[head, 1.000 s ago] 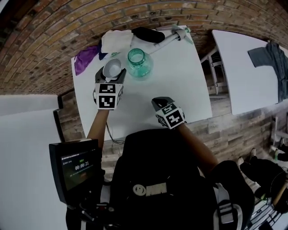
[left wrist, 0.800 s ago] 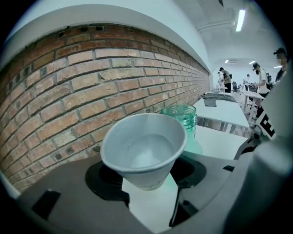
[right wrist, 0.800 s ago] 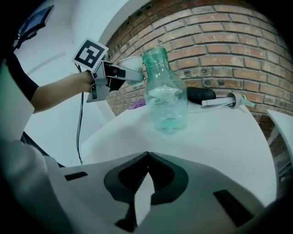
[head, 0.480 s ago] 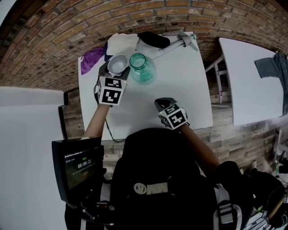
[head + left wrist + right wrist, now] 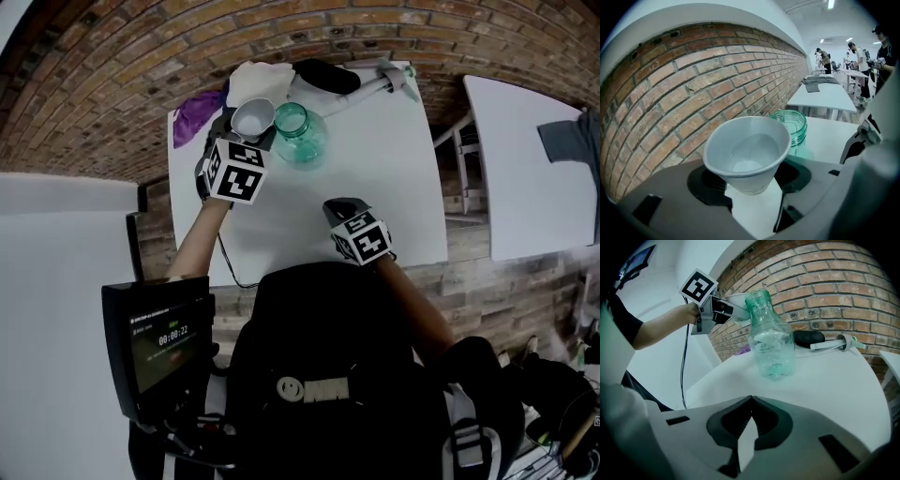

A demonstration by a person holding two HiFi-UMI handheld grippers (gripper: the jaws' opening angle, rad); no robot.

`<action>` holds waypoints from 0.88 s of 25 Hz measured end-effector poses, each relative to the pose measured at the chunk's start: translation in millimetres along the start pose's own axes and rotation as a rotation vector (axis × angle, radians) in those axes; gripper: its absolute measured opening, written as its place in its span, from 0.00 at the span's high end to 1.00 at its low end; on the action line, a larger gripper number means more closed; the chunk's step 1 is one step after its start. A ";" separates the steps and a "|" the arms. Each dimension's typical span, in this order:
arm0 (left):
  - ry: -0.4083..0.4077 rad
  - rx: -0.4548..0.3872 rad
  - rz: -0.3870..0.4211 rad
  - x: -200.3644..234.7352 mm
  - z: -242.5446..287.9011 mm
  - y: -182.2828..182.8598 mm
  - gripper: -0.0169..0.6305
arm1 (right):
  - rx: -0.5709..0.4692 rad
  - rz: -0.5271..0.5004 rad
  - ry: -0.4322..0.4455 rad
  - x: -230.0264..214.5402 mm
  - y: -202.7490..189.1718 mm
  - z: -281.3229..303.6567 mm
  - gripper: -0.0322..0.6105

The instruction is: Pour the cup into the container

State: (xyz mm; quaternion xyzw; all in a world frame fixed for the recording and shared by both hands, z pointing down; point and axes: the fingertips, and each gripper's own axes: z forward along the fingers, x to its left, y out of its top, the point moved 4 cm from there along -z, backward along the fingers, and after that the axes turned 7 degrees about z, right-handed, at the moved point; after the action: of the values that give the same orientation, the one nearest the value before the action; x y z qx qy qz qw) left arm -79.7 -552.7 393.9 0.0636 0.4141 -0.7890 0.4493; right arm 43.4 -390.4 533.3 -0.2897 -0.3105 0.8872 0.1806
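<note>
My left gripper [image 5: 242, 136] is shut on a white paper cup [image 5: 251, 118], lifted above the table [image 5: 394, 187] at the height of the jar's mouth. In the left gripper view the cup [image 5: 747, 152] sits between the jaws, upright, with clear liquid in its bottom. The green glass jar [image 5: 300, 133] stands open-mouthed just right of the cup, and its rim [image 5: 791, 125] shows behind the cup. In the right gripper view the jar [image 5: 769, 336] stands ahead with the cup [image 5: 737, 303] touching or nearly touching its neck. My right gripper [image 5: 339, 214] hovers low at the table's near side, jaws shut and empty.
At the table's back edge lie a white cloth [image 5: 258, 80], a purple cloth [image 5: 195, 114], a black object [image 5: 323, 75] and a white pump tube [image 5: 375, 82]. A brick wall runs behind the table. A second white table [image 5: 516, 159] stands to the right. People stand far off.
My left gripper has carried the cup up and away from me toward the jar's mouth, so the cup now sits right beside the rim. The right gripper has held still.
</note>
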 end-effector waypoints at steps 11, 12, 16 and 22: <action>0.066 0.056 0.141 5.3 2.2 5.0 0.52 | -0.008 0.020 -0.003 -1.1 0.4 -1.1 0.94; 0.077 0.060 0.157 5.6 2.3 5.1 0.52 | -0.008 0.019 -0.002 -1.0 0.5 -0.8 0.94; 0.099 0.072 0.194 6.7 2.2 5.4 0.52 | -0.004 0.017 -0.002 -1.3 -1.0 0.6 0.94; 0.136 0.082 0.255 7.7 2.0 9.6 0.52 | -0.002 0.025 0.002 -1.5 -0.9 -0.7 0.94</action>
State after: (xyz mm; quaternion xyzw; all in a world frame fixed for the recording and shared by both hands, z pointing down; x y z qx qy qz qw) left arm -76.4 -561.7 385.8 0.1874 0.3995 -0.7357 0.5138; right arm 45.1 -390.2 534.1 -0.2947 -0.3077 0.8886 0.1697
